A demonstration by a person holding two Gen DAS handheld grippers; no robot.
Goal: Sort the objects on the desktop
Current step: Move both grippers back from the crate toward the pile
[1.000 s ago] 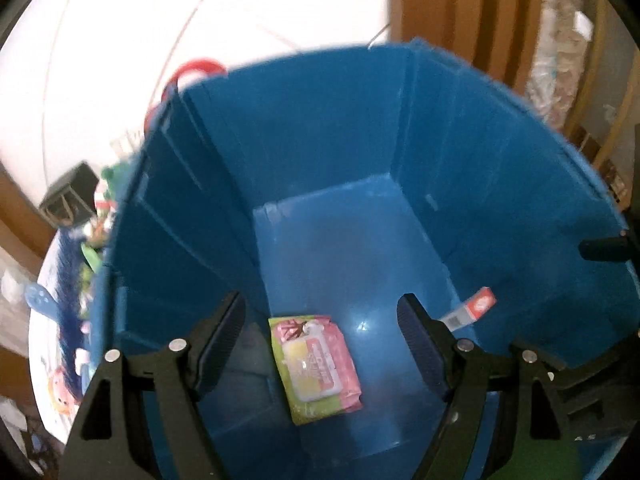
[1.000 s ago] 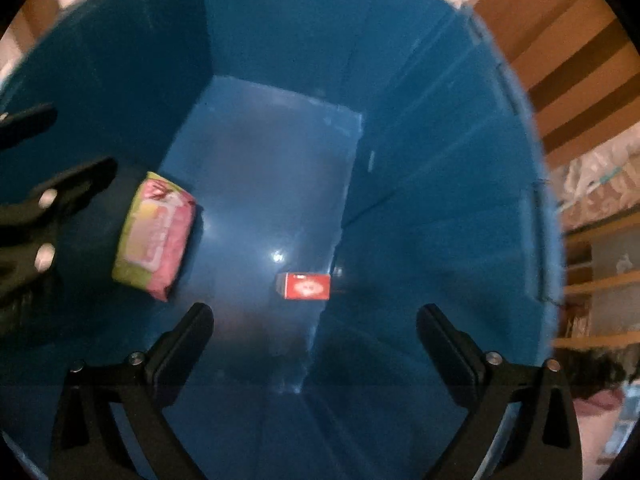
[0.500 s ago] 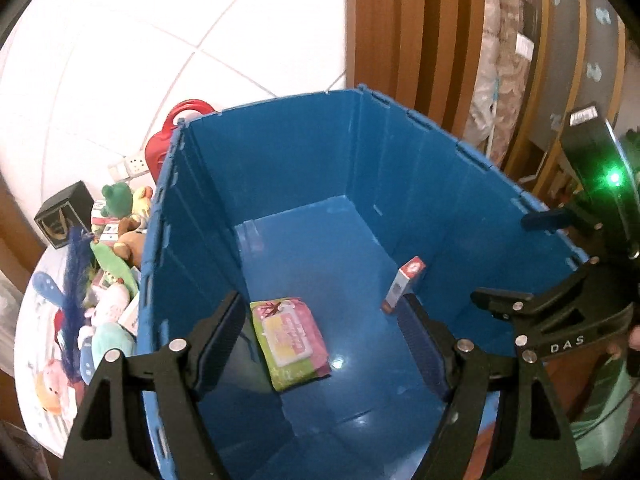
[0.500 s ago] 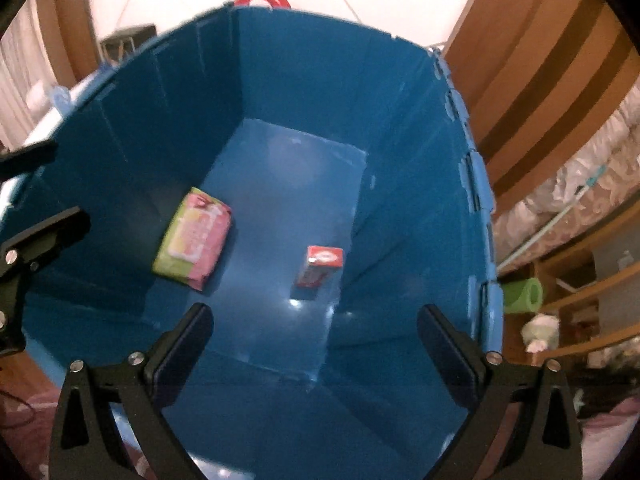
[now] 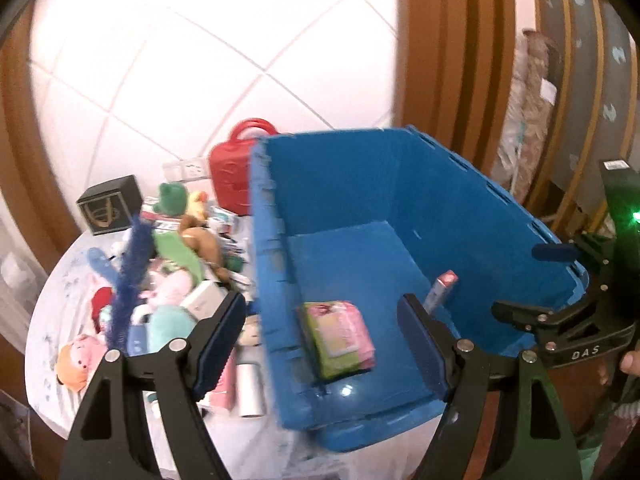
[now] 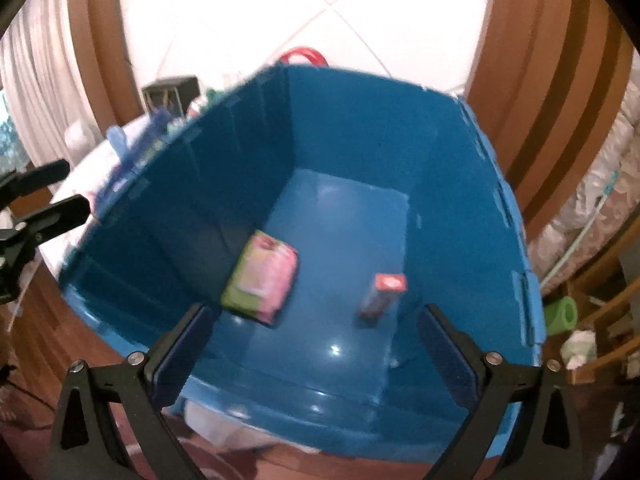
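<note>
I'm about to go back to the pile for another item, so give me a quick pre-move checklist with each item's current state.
1. Left gripper empty, fingers apart: ok.
2. Right gripper empty, fingers apart: ok.
3. Pink-and-green wipes pack lying on the floor of the blue plastic crate: ok.
4. Small red-topped box inside the crate, standing near its right wall: ok.
5. Items left to sort in the pile of toys and boxes on the white table beside the crate: ok.
6. Which pile item is free to lift: cannot tell, they overlap.

Pink-green packet (image 5: 339,336) flat in blue crate (image 5: 472,216)
</note>
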